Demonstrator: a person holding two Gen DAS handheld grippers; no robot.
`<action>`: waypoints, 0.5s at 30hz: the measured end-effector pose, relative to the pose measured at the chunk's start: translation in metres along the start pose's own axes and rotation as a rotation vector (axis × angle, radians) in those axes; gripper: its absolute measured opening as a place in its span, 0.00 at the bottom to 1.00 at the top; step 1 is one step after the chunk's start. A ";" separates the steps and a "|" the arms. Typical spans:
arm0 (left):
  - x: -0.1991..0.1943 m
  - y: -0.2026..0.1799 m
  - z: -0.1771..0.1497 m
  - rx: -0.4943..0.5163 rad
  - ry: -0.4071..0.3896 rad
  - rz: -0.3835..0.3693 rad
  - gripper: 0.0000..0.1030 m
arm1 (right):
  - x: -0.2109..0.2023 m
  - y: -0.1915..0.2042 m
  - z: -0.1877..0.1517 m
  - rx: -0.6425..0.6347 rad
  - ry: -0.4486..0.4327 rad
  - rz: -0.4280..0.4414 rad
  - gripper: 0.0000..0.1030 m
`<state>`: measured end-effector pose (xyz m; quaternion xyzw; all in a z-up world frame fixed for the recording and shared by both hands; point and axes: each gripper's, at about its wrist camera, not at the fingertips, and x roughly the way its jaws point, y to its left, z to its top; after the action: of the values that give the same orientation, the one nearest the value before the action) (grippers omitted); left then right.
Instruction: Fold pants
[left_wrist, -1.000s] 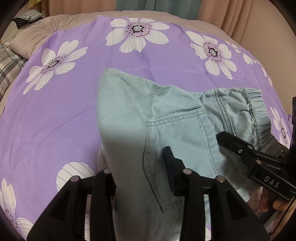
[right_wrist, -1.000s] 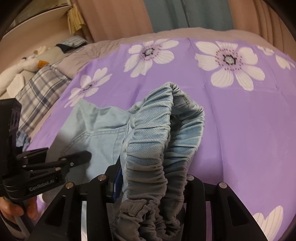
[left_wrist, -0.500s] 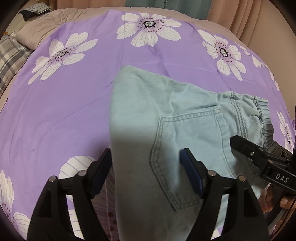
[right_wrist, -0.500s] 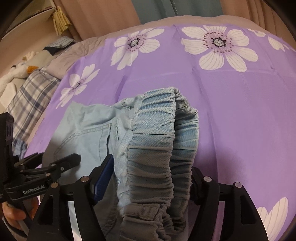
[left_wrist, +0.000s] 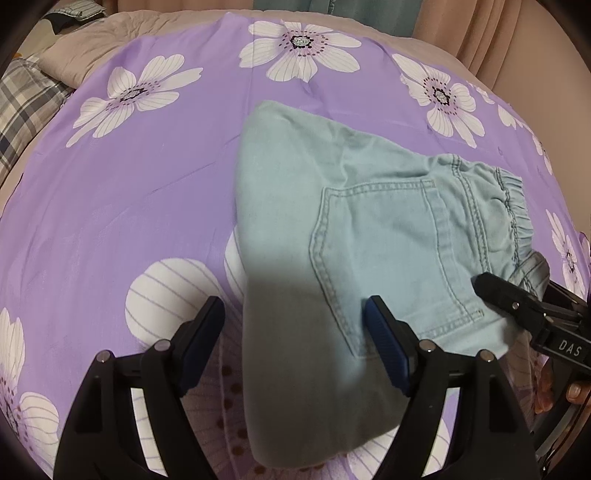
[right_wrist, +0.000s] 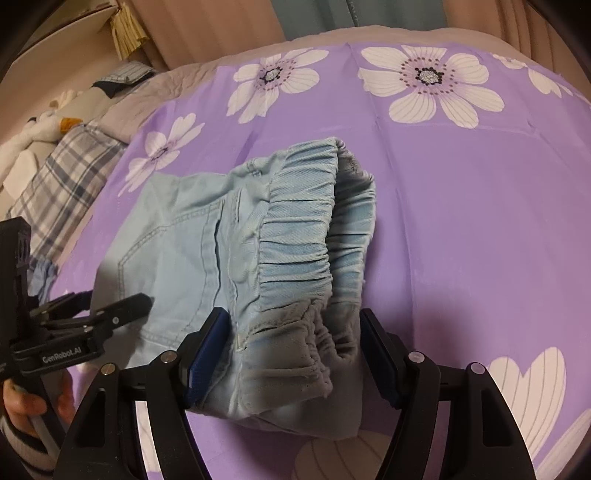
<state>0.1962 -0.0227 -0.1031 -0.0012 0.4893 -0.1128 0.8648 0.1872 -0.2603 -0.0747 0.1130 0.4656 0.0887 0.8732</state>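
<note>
Nearest, left wrist view: left gripper (left_wrist: 295, 332) with both blue-padded fingers spread wide. The folded edge of the pants (left_wrist: 369, 229) lies in the gap; neither pad presses the cloth, left pad standing off over the sheet, right pad above the denim near the pocket's lower corner. Nothing clamped.

Right wrist view: right gripper (right_wrist: 293, 350) also spread apart. The gathered elastic waistband (right_wrist: 299, 258) sits bunched between its fingers. The left pad lies close against the fabric, contact hard to judge in the shadow; the right pad stands clear of it. No grip visible.

Each gripper appears in the other's view: the right one enters low at the right edge of the left view, finger tip over the pants near the waistband, with fingertips of the person's hand below it; the left one enters at the left edge of the right view, hand and striped sleeve cuff (right_wrist: 22, 446) beneath.

Pants: pale blue denim, folded into a compact stack, lying flat on the purple flowered sheet (left_wrist: 129, 192). Back pocket (left_wrist: 376, 251) faces up, waistband toward the right gripper, smooth fold toward the left gripper.

Farther: plaid bedding (right_wrist: 62, 173) left of the sheet, beige cover beyond it, curtains (right_wrist: 221, 26) at the back.
</note>
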 end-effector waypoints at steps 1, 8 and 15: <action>0.000 0.000 -0.001 0.002 -0.001 0.001 0.77 | 0.000 0.000 0.000 0.002 0.000 -0.003 0.69; -0.004 -0.001 -0.005 0.003 -0.001 0.008 0.77 | 0.001 0.002 0.001 -0.001 0.005 -0.014 0.69; -0.007 0.000 -0.009 0.002 0.001 0.010 0.77 | -0.002 0.004 -0.002 0.000 0.015 -0.019 0.69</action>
<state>0.1852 -0.0200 -0.1015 0.0021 0.4896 -0.1090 0.8651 0.1841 -0.2565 -0.0731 0.1082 0.4731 0.0813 0.8706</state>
